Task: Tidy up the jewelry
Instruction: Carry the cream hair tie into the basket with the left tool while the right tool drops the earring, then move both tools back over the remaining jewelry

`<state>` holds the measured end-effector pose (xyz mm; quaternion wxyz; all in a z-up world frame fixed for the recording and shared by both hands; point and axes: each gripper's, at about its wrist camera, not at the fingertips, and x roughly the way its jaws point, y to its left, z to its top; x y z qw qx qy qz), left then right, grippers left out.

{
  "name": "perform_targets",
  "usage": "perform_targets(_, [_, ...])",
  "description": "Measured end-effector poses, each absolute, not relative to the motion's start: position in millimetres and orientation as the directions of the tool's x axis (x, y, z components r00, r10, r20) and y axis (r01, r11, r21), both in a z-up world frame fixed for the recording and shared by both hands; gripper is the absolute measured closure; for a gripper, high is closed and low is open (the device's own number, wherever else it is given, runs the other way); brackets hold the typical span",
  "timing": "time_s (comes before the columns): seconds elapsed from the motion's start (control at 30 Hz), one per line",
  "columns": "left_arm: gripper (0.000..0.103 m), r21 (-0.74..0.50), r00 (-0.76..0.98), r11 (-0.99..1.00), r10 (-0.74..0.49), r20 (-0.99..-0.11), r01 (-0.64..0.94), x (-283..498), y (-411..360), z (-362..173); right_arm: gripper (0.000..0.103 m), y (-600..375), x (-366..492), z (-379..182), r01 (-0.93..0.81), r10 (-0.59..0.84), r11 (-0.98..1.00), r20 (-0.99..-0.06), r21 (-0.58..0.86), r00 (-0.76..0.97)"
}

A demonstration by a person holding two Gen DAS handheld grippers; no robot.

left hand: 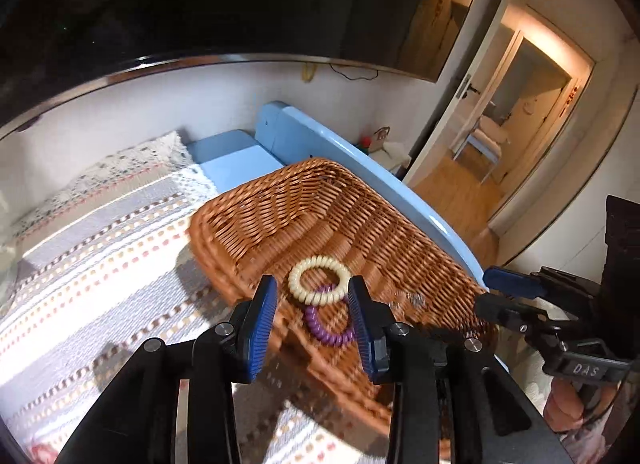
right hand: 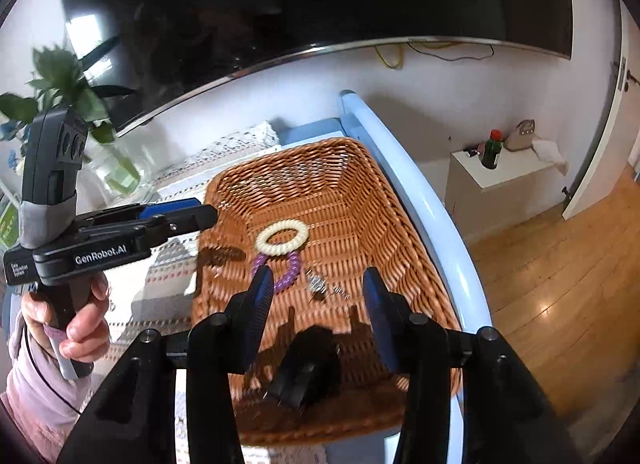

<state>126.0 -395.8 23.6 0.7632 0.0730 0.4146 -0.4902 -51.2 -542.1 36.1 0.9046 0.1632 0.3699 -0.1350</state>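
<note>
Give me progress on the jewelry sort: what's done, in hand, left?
Done: nothing visibly sorted. The cream coil ring, purple coil ring and a small metal piece lie loose in the wicker basket.
In hand: nothing. The left gripper and right gripper are open above them.
Left: every pick and placement; no destination is visible.

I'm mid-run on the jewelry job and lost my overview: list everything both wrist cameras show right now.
basket: one, brown wicker, on the patterned cloth
cream hair tie: one, inside basket, overlapping the purple one
purple hair tie: one, inside basket
small metal jewelry: silvery, blurred, basket floor, count unclear
black object: one, basket's near end
patterned cloth: one, striped
blue frame: beside basket
bottle: one, green, red cap, white stand
plant: one, glass vase
left gripper: fingers open
right gripper: fingers open
hand: one, holding left gripper
</note>
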Motion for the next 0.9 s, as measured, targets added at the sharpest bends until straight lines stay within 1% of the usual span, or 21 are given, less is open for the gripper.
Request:
perform_targets(0.2, [0.066,-0.309,0.201,0.528,-0.701,-0.684,0.791,108.9,-333.5,36.3,0.054,-515.3,-62.1,40.5,0.340,-0.108,0.921,-0.718,0.188,0.688])
perform_targets(0.37, [0.066,-0.268,0.302,0.586,-0.693,-0.655,0.764,100.4,-247.7,50.2,0.054,-476.2,-60.7,45.5,0.275,-0.062,0.942,-0.708,0.191,0.703])
perform_targets(0.47, [0.066,-0.264,0.389,0.648,-0.681,-0.620,0.715,103.1,-178.9,61.9,0.054,-442.4,-55.2,53.9,0.209,-0.027,0.961,-0.693,0.179,0.720])
perform_targets(0.57, [0.066,-0.260,0.475,0.715,-0.647,-0.596,0.648,109.3,-117.1,70.1,0.054,-407.0,-43.7,61.0,0.141,0.018,0.974,-0.680,0.177,0.733])
perform_targets(0.67, [0.066,-0.233,0.561,0.785,-0.585,-0.586,0.574,114.8,-58.3,73.3,0.054,-370.2,-27.1,62.8,0.076,0.065,0.981,-0.677,0.177,0.733])
perform_targets(0.8, [0.066,-0.218,0.614,0.839,-0.520,-0.594,0.499,122.8,-5.5,65.0,0.054,-323.8,1.0,56.7,0.001,0.131,0.982,-0.681,0.191,0.720])
perform_targets(0.9, [0.066,-0.238,0.619,0.856,-0.500,-0.606,0.459,130.6,19.1,45.7,0.054,-297.9,21.9,47.6,-0.033,0.181,0.974,-0.684,0.223,0.707])
